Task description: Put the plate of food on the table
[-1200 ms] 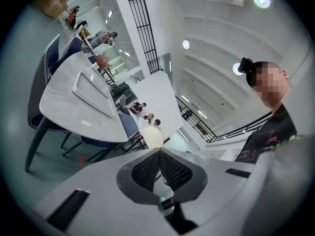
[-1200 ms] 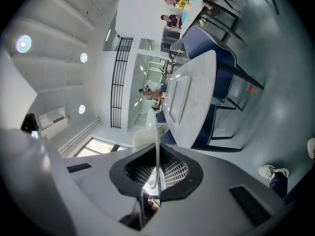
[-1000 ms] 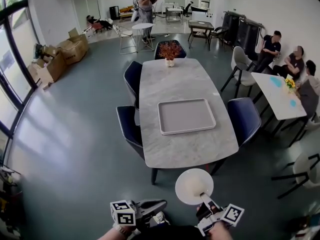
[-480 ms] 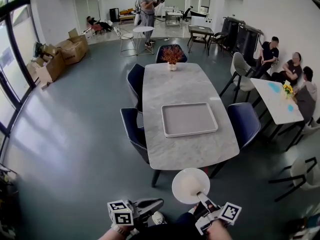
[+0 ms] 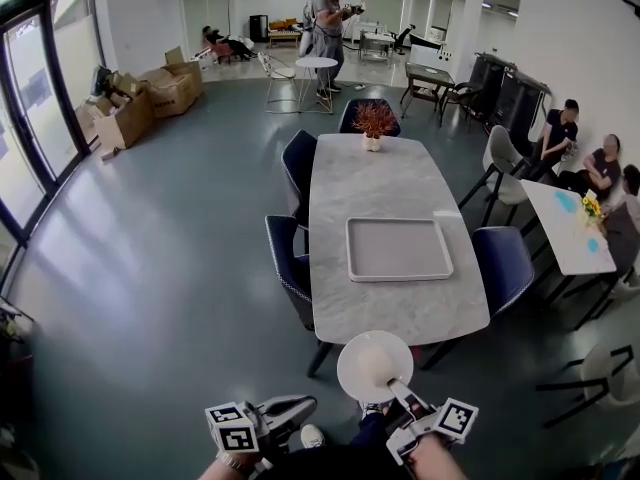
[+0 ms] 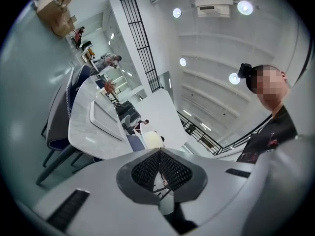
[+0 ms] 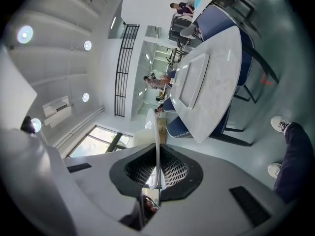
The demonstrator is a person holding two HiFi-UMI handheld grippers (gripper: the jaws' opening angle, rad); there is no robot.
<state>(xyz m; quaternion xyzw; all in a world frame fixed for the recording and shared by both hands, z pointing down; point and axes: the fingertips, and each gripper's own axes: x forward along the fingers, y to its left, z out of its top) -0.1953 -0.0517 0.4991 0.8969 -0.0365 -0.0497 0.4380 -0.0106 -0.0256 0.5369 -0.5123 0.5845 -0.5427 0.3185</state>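
Lower centre: right tool (image 5: 393, 384) pinches the round white plate (image 5: 372, 363) by its rim, short of the grey marble surface (image 5: 400, 308); left tool (image 5: 310, 401) clenched, empty. The edge grip could let it tilt, spilling food.

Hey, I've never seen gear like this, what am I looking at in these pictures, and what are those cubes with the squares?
No robot here: someone holds hand-held tongs, one per hand; the marker cubes are part of them. The wide picture comes from a head camera looking down; the two round ones from cameras riding on the tongs. The right tongs pinch a white plate by its rim. The left tongs are shut and empty. Ahead stands a marble table carrying a tray and a potted plant.
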